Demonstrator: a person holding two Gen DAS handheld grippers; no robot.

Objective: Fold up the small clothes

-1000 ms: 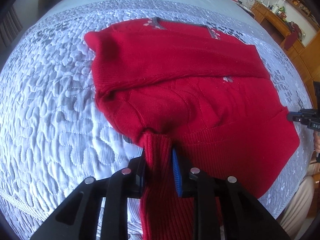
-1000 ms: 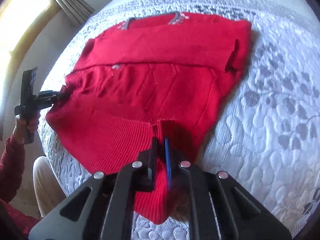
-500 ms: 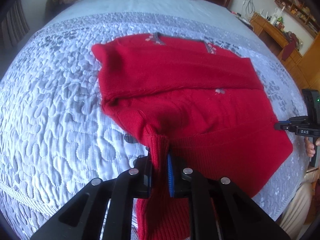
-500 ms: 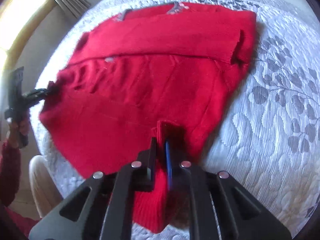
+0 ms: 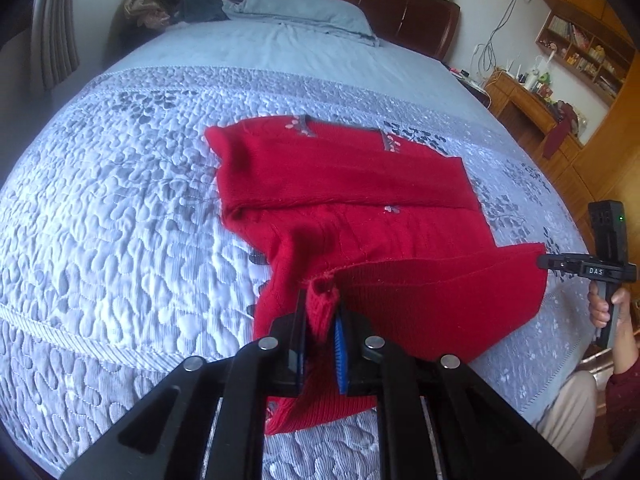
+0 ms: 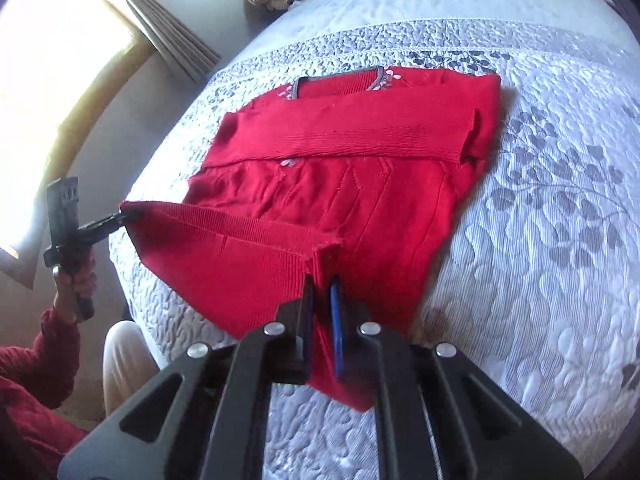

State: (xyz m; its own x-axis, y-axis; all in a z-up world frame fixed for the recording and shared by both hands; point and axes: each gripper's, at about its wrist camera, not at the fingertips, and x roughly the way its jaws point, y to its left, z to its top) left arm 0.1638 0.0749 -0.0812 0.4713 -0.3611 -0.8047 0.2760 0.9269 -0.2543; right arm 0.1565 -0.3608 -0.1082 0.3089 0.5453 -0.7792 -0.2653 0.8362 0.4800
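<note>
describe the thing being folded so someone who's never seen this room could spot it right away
Start at the big bed with the grey-white quilted cover. Near its foot lies a red knit sweater, sleeves folded across the chest, its ribbed hem lifted by the left gripper and right gripper. It is the only bright red item on the bed, with grey neckline trim.

A bed [image 5: 132, 208] with a grey quilted cover carries a red sweater [image 5: 344, 184] and a pillow [image 5: 304, 10].
</note>
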